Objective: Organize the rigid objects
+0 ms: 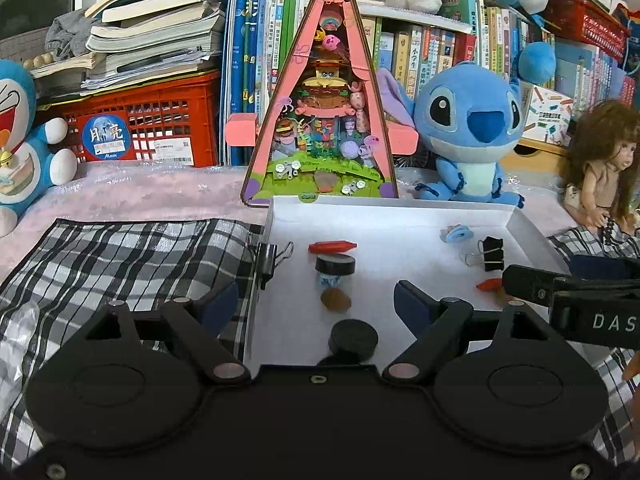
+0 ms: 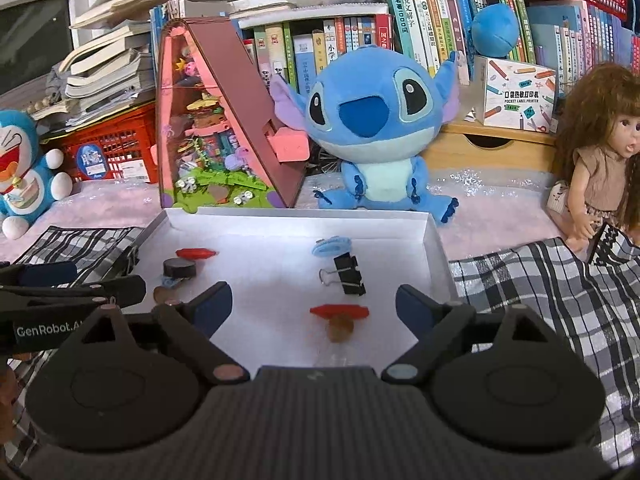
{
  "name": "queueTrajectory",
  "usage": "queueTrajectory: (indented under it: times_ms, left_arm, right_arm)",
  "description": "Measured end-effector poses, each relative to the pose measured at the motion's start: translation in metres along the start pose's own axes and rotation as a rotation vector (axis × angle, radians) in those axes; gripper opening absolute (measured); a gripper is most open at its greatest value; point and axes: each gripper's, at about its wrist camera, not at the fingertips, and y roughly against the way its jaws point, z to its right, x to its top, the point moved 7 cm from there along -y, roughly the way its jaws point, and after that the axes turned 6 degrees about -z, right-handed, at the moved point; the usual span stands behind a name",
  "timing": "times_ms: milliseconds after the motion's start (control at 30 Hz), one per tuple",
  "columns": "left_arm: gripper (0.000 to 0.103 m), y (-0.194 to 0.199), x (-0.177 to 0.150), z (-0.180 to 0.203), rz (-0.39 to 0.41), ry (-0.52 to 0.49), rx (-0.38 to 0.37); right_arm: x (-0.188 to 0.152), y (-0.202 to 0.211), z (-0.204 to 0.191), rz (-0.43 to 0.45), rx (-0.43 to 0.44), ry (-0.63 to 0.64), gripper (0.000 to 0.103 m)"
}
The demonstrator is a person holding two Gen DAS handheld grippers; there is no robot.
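Both grippers hover over the white tray [image 1: 400, 208], jaws spread and gripping nothing. Between the fingers of the left gripper [image 1: 316, 296] lie a black disc [image 1: 335, 265] at twelve o'clock, a brown pebble-like piece [image 1: 336, 300] under it and a second black puck [image 1: 353, 339] at six. A red capsule [image 1: 332, 246] sits beyond. The right gripper [image 2: 314, 300] frames another red capsule [image 2: 339, 311] touching a brownish lump, possibly a stone [image 2: 340, 330]; a black binder clip [image 2: 349, 274] and blue clip [image 2: 331, 246] lie at twelve o'clock.
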Motion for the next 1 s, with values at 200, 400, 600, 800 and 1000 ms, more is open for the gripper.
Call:
queueTrajectory:
  times_ms: [200,400,600,800,1000]
  left_arm:
    - [0.086,0.015,-0.014,-0.003,-0.008,0.004,0.003]
    - [0.087,0.029,-0.03,-0.004,-0.006,-0.01,-0.002]
    - [0.088,0.04,-0.042,-0.006,-0.004,-0.003,0.004]
    - [0.088,0.05,-0.054,-0.005,0.019,-0.029,0.015]
    - [0.088,0.055,-0.065,-0.001,0.017,-0.023,-0.001]
  right_arm:
    - [-0.008,0.013,0.004,0.009,0.001,-0.021,0.097]
    - [-0.017,0.025,0.009,0.025,0.003,-0.04,0.099]
    - [-0.026,0.036,0.011,0.04,0.001,-0.038,0.1]
    - [-0.037,0.047,0.009,0.054,0.003,-0.033,0.101]
    - [-0.049,0.052,0.007,0.051,0.005,-0.032,0.102]
